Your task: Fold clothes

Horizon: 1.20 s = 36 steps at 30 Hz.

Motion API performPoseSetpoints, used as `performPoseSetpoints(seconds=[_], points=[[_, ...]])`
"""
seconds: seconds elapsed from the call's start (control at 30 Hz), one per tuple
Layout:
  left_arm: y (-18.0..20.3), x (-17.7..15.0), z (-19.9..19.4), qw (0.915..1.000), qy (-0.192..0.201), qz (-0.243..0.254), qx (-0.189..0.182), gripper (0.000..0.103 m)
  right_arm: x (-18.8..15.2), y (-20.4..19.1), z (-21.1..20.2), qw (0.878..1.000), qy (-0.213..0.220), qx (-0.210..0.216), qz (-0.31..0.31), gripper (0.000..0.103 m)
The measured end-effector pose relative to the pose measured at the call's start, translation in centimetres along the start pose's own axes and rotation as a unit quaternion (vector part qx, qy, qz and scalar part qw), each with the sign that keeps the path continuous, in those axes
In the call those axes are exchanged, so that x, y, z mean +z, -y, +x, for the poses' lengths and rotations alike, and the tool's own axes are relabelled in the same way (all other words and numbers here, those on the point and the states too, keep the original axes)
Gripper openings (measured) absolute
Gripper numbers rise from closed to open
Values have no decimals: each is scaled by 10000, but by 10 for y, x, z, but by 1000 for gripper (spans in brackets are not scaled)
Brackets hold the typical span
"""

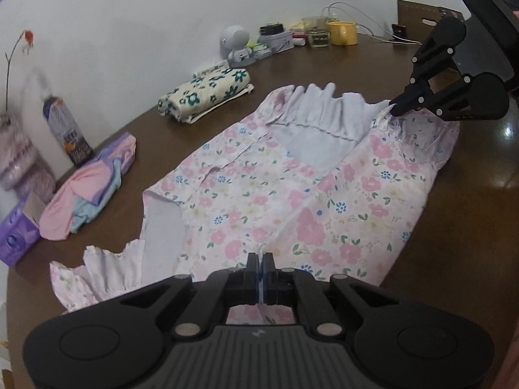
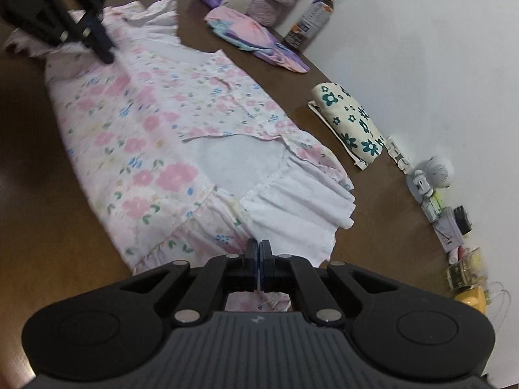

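A pink floral garment [image 1: 292,194] with white ruffled edges lies spread on the brown table [image 1: 454,227]; it also shows in the right wrist view [image 2: 155,123]. My left gripper [image 1: 260,259] is shut on the garment's near edge. My right gripper [image 2: 258,246] is shut on the ruffled edge at the other end. Each gripper shows in the other's view: the right one [image 1: 397,108] at the far right corner, the left one [image 2: 105,52] at the far left end. One side of the garment is folded over along its length, showing the pale inner side.
A folded cream cloth with green flowers [image 1: 204,95], a folded pink and purple cloth [image 1: 94,191], a bottle [image 1: 65,129], a purple tissue box [image 1: 18,236], a small grey robot figure [image 1: 235,45], a yellow mug [image 1: 342,32] and jars stand along the wall side of the table.
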State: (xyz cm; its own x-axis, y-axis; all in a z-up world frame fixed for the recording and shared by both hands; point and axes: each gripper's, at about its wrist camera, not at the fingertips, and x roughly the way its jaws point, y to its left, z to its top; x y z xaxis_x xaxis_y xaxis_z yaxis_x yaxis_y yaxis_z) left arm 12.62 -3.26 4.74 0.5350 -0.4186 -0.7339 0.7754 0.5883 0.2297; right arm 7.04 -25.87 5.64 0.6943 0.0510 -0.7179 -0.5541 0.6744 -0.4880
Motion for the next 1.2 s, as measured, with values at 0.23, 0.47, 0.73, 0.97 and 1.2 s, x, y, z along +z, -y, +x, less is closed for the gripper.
performPoseSetpoints(seconds=[0.23,0.47,0.73,0.97,1.2], points=[[-9,-8,3,9992,18,-386,127,29,-8,2,25,9991,-146,51,390,8],[-4,-15,-41,9914,852,-985,111,30,-31,34,-16,9704,763,-146,2288,36],[35,-1,-2,9894,740,-1185,-402,30,-2,-20,-15,9543,1199,1003,2547,36],[30,-10,12,9855,792,-1486,-197,25,14,-37,29,9391,1000,1028,3124,34],[22,-23,16,9803,881,-1759,-194,24,5,-40,32,9392,1013,837,3172,33]])
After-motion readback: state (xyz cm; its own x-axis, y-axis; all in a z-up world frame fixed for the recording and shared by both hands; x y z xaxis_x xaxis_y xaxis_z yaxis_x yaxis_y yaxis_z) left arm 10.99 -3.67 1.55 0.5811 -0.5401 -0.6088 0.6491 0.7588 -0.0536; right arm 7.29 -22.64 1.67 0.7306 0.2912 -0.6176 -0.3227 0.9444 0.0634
